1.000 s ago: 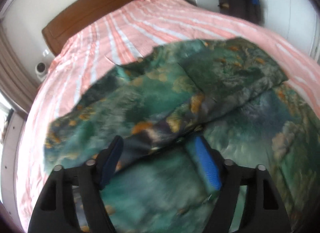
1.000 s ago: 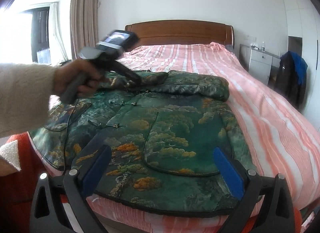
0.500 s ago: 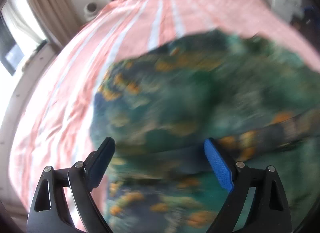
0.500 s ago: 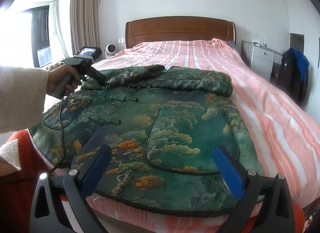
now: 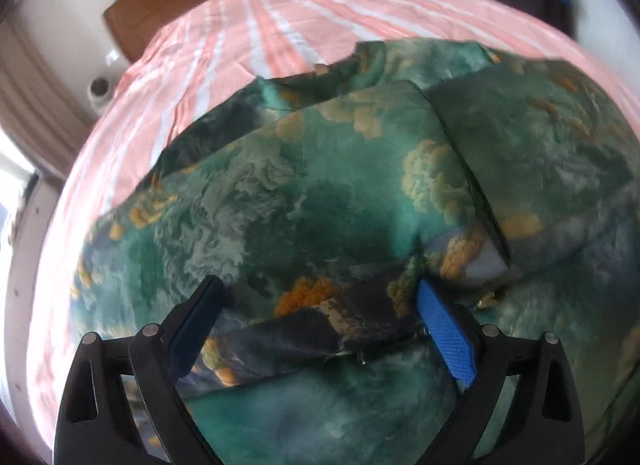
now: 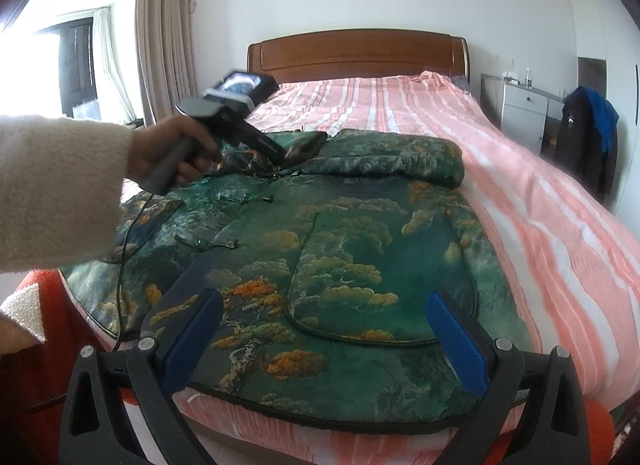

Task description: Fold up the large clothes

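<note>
One big green padded jacket with a gold-and-orange cloud and pine print (image 6: 340, 249) lies spread flat on the bed with the pink-and-white striped sheet (image 6: 540, 225), down near the foot edge, with its hem reaching the mattress edge. There is one jacket, two grippers and one bed with a brown wooden headboard (image 6: 356, 53).

The left gripper (image 5: 320, 305) has blue-padded fingers (image 5: 448, 337), and both fingers stand well apart with a dark-edged fold of the jacket running between them. In the right wrist view the left gripper (image 6: 292, 151) is held in the person's left hand (image 6: 176, 157), which comes out of a cream fleece sleeve, and its tip sits at the collar end of the jacket. Whether it's actually touching the fabric is hard to call from either view.

The right gripper (image 6: 324, 325) hangs over the hem end of the jacket, jaws spread wide and holding nothing, with the big curved pocket panel showing between them.

Off to the right there is one white bedside cabinet (image 6: 524, 105) and one dark jacket with blue lining (image 6: 588, 137) hanging just beside it.
</note>
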`<state>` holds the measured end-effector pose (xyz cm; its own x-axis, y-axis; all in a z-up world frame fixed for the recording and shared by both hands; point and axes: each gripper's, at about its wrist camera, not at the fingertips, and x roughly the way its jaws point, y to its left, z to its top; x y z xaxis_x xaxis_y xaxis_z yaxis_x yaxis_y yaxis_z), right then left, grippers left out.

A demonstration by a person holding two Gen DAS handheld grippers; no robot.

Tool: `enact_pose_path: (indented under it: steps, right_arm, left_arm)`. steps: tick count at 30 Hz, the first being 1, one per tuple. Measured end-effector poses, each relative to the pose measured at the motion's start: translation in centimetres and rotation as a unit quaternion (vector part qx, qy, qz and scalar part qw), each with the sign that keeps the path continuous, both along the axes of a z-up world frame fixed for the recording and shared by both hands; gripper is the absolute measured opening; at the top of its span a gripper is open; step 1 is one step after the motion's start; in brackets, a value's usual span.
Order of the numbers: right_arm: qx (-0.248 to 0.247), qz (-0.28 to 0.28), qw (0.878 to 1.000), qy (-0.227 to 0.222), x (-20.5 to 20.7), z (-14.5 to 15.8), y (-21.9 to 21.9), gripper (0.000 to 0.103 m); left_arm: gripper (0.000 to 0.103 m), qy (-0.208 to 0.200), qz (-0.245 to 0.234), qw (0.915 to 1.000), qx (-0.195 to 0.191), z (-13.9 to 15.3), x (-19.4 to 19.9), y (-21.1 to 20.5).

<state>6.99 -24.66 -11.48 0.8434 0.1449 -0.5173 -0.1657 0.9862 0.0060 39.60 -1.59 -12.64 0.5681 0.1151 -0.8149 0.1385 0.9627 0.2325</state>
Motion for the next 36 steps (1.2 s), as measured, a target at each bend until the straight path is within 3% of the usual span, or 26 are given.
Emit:
enact_pose_path:
  steps: [3, 7, 15, 18, 20, 22, 23, 24, 26, 27, 28, 29, 30, 31, 32, 34, 36]
  right_arm:
    - [0.007, 0.0, 1.0, -0.008, -0.3, 0.3, -0.3, 0.101]
    - [0.015, 0.004, 1.0, -0.008, -0.2, 0.3, -0.6, 0.101]
    - [0.018, 0.011, 1.0, -0.012, -0.3, 0.4, -0.4, 0.101]
    - [0.018, 0.01, 1.0, -0.012, -0.3, 0.4, -0.4, 0.101]
    - [0.019, 0.008, 1.0, -0.015, -0.4, 0.5, -0.4, 0.101]
    - [0.02, 0.007, 1.0, -0.018, -0.5, 0.7, -0.5, 0.101]
    - [0.021, 0.008, 1.0, -0.019, -0.5, 0.7, -0.5, 0.101]
    - [0.021, 0.008, 1.0, -0.019, -0.5, 0.7, -0.5, 0.101]
    - [0.022, 0.01, 1.0, -0.017, -0.5, 0.6, -0.6, 0.101]
    - [0.023, 0.01, 1.0, -0.016, -0.4, 0.6, -0.6, 0.101]
    - [0.024, 0.01, 1.0, -0.014, -0.3, 0.6, -0.7, 0.101]
    - [0.025, 0.01, 1.0, -0.013, -0.2, 0.5, -0.7, 0.101]
    - [0.025, 0.009, 1.0, -0.011, -0.1, 0.5, -0.6, 0.101]
    - [0.025, 0.009, 1.0, -0.01, 0.0, 0.4, -0.6, 0.101]
    - [0.024, 0.007, 1.0, -0.009, 0.0, 0.4, -0.5, 0.101]
    - [0.02, 0.005, 1.0, -0.01, 0.0, 0.4, -0.5, 0.101]
    - [0.012, 0.0, 1.0, -0.015, -0.3, 0.5, -0.4, 0.101]
  left_arm:
    - [0.097, -0.027, 0.008, 0.9993, -0.025, 1.9, -1.9, 1.0]
    - [0.097, -0.079, 0.007, 0.9965, -0.023, 5.5, -6.7, 3.5]
    - [0.098, -0.112, 0.057, 0.9916, -0.03, 9.6, -14.4, 10.6]
    - [0.098, -0.125, 0.098, 0.9873, -0.008, 11.5, -16.2, 13.6]
    - [0.098, -0.14, 0.127, 0.9812, 0.04, 13.8, -17.7, 15.9]
    - [0.098, -0.171, 0.16, 0.9594, 0.157, 17.1, -19.3, 18.1]
    - [0.101, -0.187, 0.17, 0.9417, 0.222, 18.4, -20.0, 18.7]
    - [0.103, -0.209, 0.176, 0.9047, 0.327, 19.9, -20.8, 19.4]
    - [0.103, -0.215, 0.158, 0.849, 0.456, 20.6, -21.7, 20.1]
    - [0.103, -0.203, 0.143, 0.823, 0.511, 20.1, -22.1, 20.5]
    - [0.103, -0.184, 0.128, 0.8112, 0.54, 19.2, -22.4, 20.8]
    - [0.103, -0.165, 0.118, 0.8158, 0.542, 18.0, -22.8, 21.0]
    - [0.103, -0.137, 0.105, 0.8416, 0.512, 16.3, -23.2, 21.0]
    - [0.103, -0.109, 0.095, 0.8781, 0.456, 14.7, -23.6, 20.9]
    - [0.103, -0.074, 0.082, 0.9253, 0.363, 12.5, -24.0, 20.5]
    - [0.103, -0.037, 0.067, 0.9787, 0.19, 8.7, -24.9, 19.4]
    - [0.103, -0.036, 0.063, 0.995, 0.069, 5.4, -25.5, 17.4]
